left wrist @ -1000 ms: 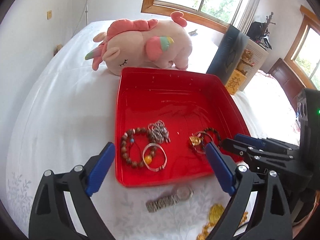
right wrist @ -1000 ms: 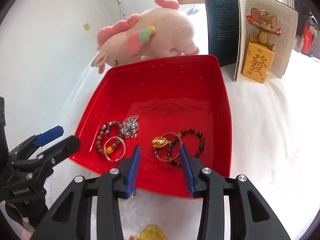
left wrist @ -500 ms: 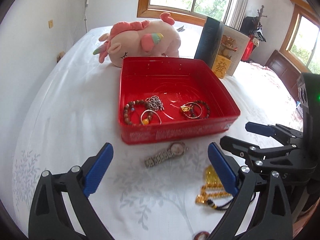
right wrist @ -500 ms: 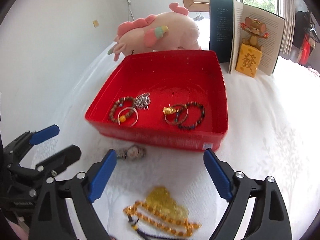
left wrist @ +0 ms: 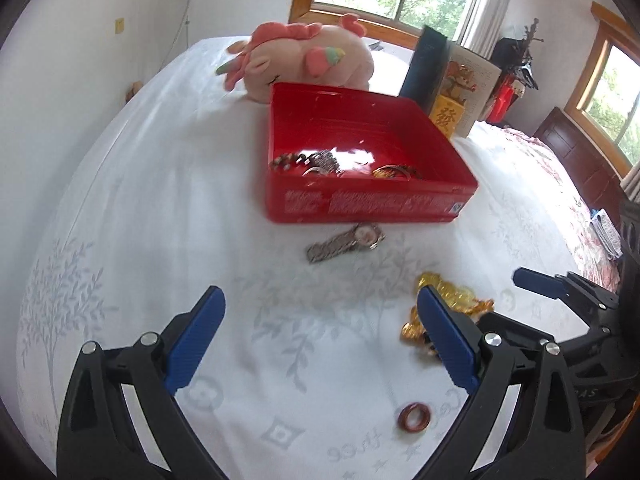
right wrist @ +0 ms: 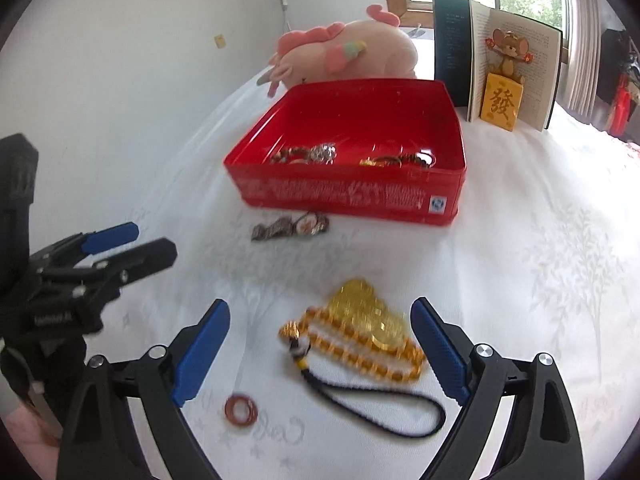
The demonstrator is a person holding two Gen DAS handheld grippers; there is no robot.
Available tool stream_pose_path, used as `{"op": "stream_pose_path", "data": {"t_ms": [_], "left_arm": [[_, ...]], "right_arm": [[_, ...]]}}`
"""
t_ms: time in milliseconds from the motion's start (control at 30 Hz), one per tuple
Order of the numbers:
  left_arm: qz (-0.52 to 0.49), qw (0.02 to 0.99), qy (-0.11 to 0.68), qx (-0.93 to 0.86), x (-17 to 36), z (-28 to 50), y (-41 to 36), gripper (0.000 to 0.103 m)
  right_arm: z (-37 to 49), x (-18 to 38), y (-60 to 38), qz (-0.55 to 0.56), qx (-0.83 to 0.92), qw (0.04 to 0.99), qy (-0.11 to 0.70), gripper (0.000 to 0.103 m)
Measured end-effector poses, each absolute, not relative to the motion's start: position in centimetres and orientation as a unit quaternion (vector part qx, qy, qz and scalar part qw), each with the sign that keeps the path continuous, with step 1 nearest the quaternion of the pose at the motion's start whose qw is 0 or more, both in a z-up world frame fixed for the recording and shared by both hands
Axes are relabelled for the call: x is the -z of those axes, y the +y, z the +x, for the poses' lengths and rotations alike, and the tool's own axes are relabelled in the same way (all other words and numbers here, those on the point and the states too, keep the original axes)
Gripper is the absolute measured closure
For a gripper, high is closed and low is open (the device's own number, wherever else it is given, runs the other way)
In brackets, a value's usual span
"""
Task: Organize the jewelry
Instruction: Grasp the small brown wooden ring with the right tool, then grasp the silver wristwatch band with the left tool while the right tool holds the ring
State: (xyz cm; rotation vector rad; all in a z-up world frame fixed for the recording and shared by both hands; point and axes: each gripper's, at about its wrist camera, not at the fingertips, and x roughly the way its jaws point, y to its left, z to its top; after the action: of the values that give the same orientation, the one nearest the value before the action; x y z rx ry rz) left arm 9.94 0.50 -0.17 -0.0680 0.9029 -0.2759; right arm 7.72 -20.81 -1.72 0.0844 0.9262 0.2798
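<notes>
Both hand-held grippers are released and hold nothing. The right hand-held gripper (right wrist: 320,348) has just been opening its jaws, and now they stand wide on both sides of the amber bead necklace (right wrist: 360,340), which lies flat on the white bed cover (right wrist: 540,280) with its gold pendant and a black cord loop; the blue pads do not press on it. The left hand-held gripper (left wrist: 320,340) is also wide open, above bare cloth, with the necklace partly hidden behind its right finger.

The red tin box (right wrist: 348,196) stands further back on the bed and already contains several bracelets and a chain at its near side. Three pieces are not yet inside: the necklace, a wristwatch (left wrist: 346,242) lying just in front of the box wall, and a small red-brown ring (left wrist: 415,420) near the left hand-held gripper.

I judge that the step in hand is the pick of the next piece, most probably the necklace by the right side. The next move calls for lowering the jaws around the pendant or a thick bunch of beads and closing firmly, because the loose strand and cord can slip or trail. The soft cover may give way under the fingertips.
</notes>
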Motion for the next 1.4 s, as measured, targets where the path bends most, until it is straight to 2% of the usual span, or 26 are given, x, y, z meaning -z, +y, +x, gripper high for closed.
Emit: {"op": "stream_pose_path", "data": {"t_ms": [300,400,467,567,1133,1200,1300,1400], "left_arm": [[-0.049,0.888,0.45,0.084,2.3,7.4,4.2,0.007],[-0.046,0.888,0.452,0.069,2.7,6.6,5.0,0.007],[-0.048,0.887,0.455,0.066,2.8,6.2,5.4,0.007],[-0.054,0.886,0.456,0.06,2.8,5.8,5.9,0.007],[-0.054,0.879,0.469,0.067,3.6,6.3,5.5,0.007],[-0.054,0.878,0.47,0.07,3.6,6.3,5.4,0.007],[-0.053,0.878,0.47,0.072,3.6,6.5,5.2,0.007],[-0.05,0.877,0.473,0.075,3.7,6.8,4.9,0.007]], "right_arm": [[3.7,3.4,-19.5,0.015,-0.173,0.874,0.454,0.012],[2.7,4.2,-18.5,0.009,-0.196,0.863,0.466,0.034],[2.2,4.9,-17.9,0.008,-0.211,0.852,0.478,0.054],[1.6,5.9,-16.5,-0.004,-0.232,0.836,0.497,0.068],[2.7,7.1,-13.1,-0.039,-0.254,0.812,0.524,0.079],[2.8,7.5,-13.0,-0.042,-0.254,0.81,0.527,0.081],[3.3,7.8,-13.4,-0.044,-0.246,0.81,0.53,0.092],[3.2,7.8,-13.5,-0.052,-0.242,0.812,0.528,0.092]]}}
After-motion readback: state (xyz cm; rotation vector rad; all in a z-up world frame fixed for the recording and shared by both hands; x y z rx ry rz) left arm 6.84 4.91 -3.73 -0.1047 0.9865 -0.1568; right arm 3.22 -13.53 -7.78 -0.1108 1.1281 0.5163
